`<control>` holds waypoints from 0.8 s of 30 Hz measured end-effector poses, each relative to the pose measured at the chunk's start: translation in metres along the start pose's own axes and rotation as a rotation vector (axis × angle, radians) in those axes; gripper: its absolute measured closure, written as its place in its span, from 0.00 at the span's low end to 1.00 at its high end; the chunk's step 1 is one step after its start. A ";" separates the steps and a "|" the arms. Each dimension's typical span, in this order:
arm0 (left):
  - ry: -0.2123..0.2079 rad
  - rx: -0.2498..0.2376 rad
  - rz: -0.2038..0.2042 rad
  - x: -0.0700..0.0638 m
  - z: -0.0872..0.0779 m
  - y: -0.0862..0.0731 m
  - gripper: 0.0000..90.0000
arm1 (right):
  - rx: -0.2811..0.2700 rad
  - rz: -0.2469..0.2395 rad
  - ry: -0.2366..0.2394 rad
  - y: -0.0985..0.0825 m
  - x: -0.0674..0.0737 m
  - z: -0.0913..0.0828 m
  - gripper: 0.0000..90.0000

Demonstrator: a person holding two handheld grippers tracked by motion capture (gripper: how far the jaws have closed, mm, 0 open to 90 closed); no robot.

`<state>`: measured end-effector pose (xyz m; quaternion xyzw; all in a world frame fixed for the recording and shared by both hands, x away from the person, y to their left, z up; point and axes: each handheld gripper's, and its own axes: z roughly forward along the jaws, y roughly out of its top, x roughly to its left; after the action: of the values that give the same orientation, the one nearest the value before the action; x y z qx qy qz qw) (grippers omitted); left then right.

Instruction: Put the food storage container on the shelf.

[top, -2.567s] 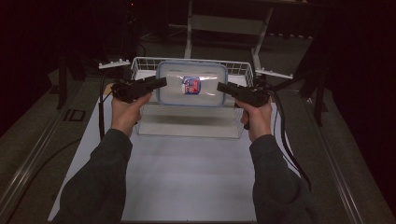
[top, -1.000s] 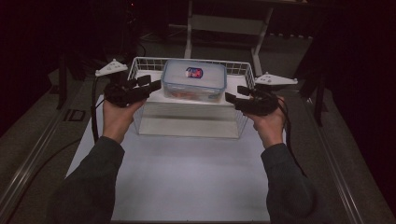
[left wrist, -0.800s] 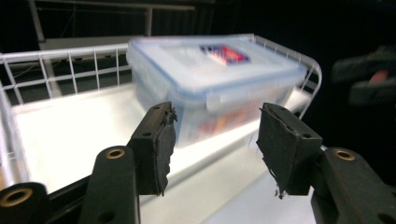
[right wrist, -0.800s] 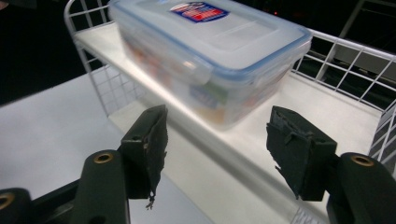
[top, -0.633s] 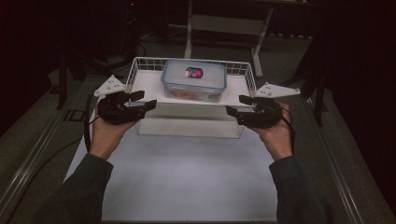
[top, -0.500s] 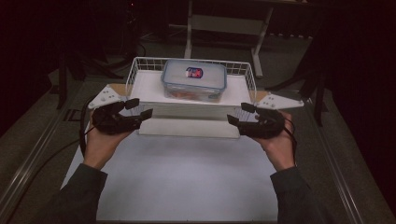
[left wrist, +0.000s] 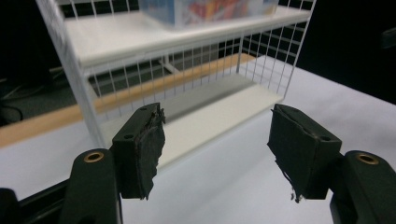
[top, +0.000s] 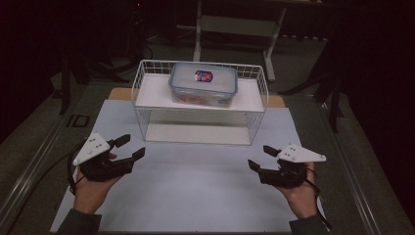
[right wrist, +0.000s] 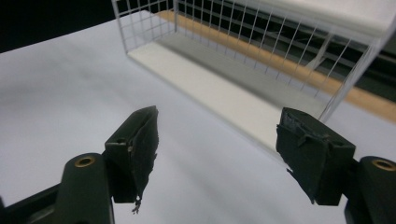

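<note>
A clear lidded food box (top: pixel 203 84) with a blue rim and a red-and-blue label rests on the upper shelf of a white wire rack (top: pixel 142 98) at the back of the white table. In the left gripper view the box's bottom (left wrist: pixel 210 8) appears above the shelf. My left gripper (top: pixel 129 147) hovers over the table's front left, open and empty, jaws wide apart in its own view (left wrist: pixel 217 144). My right gripper (top: pixel 262 157) hangs at the front right, likewise open and empty (right wrist: pixel 219 149). Both point toward the rack, well short of it.
The rack's lower shelf (top: pixel 195 133) is bare. A wooden strip (top: pixel 122 94) runs behind the white mat (top: pixel 195 191). Metal rails (top: pixel 34 171) border the table, and a stand's legs (top: pixel 235 24) rise in the dark behind.
Both grippers have let go of the box on the rack's upper shelf and drawn back toward the table's front, spreading apart. The box stays put.
</note>
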<state>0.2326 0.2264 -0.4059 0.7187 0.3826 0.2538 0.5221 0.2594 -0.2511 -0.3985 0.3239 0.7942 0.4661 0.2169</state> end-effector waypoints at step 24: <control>0.090 0.037 -0.052 0.006 -0.024 -0.063 0.38 | -0.012 0.048 -0.058 -0.073 0.008 -0.034 0.29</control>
<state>0.2003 0.2550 -0.4584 0.7059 0.4291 0.2651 0.4972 0.2088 -0.2920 -0.4470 0.3551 0.7766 0.4665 0.2306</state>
